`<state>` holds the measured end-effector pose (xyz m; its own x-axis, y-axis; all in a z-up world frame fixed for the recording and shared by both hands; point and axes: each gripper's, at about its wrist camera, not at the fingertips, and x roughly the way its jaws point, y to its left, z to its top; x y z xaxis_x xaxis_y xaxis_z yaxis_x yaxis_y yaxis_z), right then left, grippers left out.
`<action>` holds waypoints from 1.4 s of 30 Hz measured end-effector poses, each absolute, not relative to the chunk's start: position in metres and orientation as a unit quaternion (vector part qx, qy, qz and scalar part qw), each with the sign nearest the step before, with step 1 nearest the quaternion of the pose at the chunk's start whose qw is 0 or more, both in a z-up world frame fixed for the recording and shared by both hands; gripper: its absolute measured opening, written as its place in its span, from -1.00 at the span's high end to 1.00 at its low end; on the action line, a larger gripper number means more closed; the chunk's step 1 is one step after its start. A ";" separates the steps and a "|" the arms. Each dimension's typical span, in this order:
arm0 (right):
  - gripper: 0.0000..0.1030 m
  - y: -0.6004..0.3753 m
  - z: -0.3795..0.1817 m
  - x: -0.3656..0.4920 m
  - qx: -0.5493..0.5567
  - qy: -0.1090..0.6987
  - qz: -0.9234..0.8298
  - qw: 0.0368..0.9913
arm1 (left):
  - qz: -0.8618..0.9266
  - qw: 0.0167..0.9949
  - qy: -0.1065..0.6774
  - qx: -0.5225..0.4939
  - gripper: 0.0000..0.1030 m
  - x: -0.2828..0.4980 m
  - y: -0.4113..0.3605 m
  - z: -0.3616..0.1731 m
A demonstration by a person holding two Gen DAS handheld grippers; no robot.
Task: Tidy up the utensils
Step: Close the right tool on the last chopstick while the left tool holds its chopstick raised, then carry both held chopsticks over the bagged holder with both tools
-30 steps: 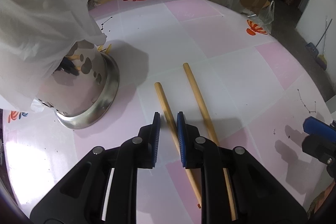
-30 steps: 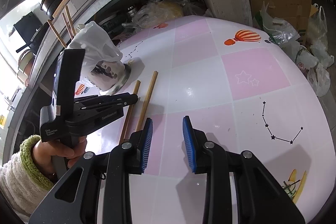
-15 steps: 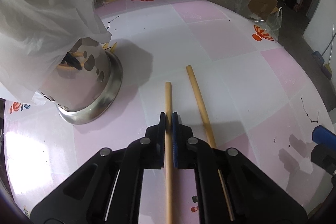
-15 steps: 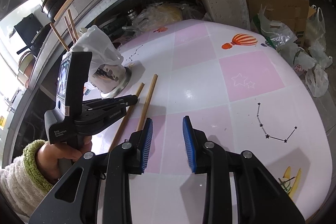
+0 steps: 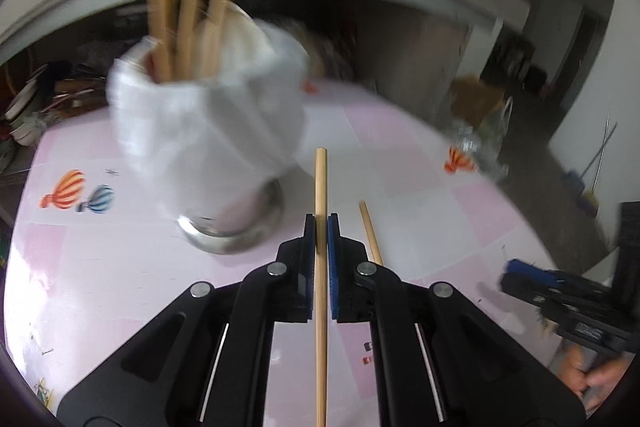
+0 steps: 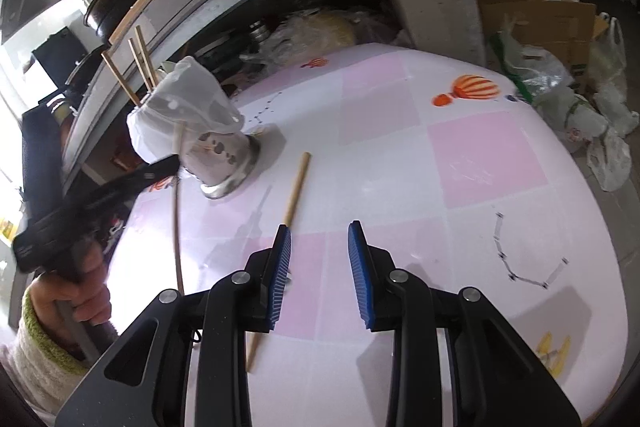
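The left gripper (image 5: 321,227) is pinching one chopstick (image 5: 320,183) between its blue pads, gripped partway along so the free end sticks out ahead — a hold that looks meant for steering that tip into the holder (image 5: 236,223). The holder, a steel cup with a white plastic bag (image 5: 208,123) draped over it and several chopsticks already standing inside, sits just left of the held stick's tip. A second chopstick (image 5: 370,231) lies flat on the table (image 5: 120,267), just right of the holder and beside the left gripper.

The right gripper (image 6: 319,259) hangs with its jaws spread and nothing between them, near the lower end of that lying chopstick (image 6: 295,193), probably lined up to take it next.

A second ago the left jaws stood apart around the stick as it lay on the table; they have since pressed onto it and lifted it clear, so the holder's rim now shows from higher up. The right jaws have just been opening a little wider, still empty.
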<state>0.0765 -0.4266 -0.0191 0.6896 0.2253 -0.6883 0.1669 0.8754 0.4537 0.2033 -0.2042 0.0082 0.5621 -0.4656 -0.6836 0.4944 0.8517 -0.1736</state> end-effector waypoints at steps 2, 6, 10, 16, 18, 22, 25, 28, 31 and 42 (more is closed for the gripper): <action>0.25 -0.422 -0.021 0.091 0.244 0.403 0.031 0.882 | -0.272 0.889 0.368 0.002 0.91 0.197 -0.186 0.020; 0.25 -0.405 -0.028 0.125 0.229 0.425 0.065 0.873 | -0.260 0.901 0.345 -0.032 0.91 0.184 -0.149 0.038; 0.25 -0.391 -0.040 0.164 0.196 0.453 0.062 0.868 | -0.249 0.908 0.332 -0.052 0.91 0.173 -0.123 0.051; 0.25 -0.377 -0.054 0.208 0.144 0.487 0.035 0.861 | -0.234 0.916 0.317 -0.072 0.91 0.159 -0.091 0.060; 0.27 -0.374 -0.057 0.215 0.128 0.495 0.027 0.859 | -0.230 0.918 0.313 -0.079 0.91 0.157 -0.083 0.061; 0.50 -0.365 -0.063 0.229 0.090 0.515 0.010 0.852 | -0.226 0.919 0.310 -0.091 0.91 0.156 -0.073 0.061; 0.65 -0.358 -0.065 0.233 0.064 0.524 -0.004 0.849 | -0.225 0.919 0.309 -0.097 0.91 0.155 -0.069 0.060; 0.78 -0.355 -0.068 0.232 0.060 0.526 -0.013 0.848 | -0.223 0.919 0.308 -0.101 0.91 0.154 -0.064 0.061; 0.85 -0.357 -0.069 0.229 0.082 0.525 -0.013 0.847 | -0.222 0.919 0.307 -0.105 0.91 0.154 -0.061 0.061; 0.87 -0.381 -0.013 0.194 0.181 0.445 0.019 0.877 | -0.217 0.922 0.300 -0.108 0.91 0.150 -0.055 0.065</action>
